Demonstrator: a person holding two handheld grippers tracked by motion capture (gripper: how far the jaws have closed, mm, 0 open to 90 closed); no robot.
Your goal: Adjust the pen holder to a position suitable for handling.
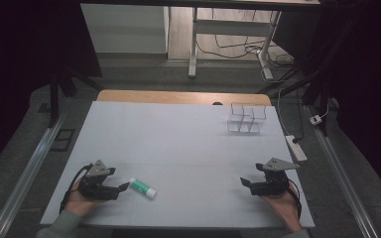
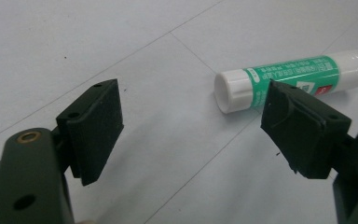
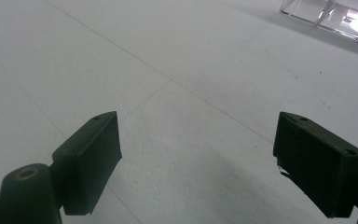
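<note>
From where I stand, the green-and-white glue stick (image 1: 143, 188) lies flat on the white table (image 1: 178, 139) at the lower left of the high view, just beyond the left gripper (image 1: 124, 186), whose jaws stand wide apart and hold nothing. In the left gripper view the glue stick (image 2: 293, 79) sits off to the upper right, partly behind one jaw, so I'd shift the jaws to straddle its barrel before closing. The right gripper (image 1: 245, 182), lower right, is also spread open and empty, well apart from the clear compartment box (image 1: 246, 119) at the upper right.
</note>
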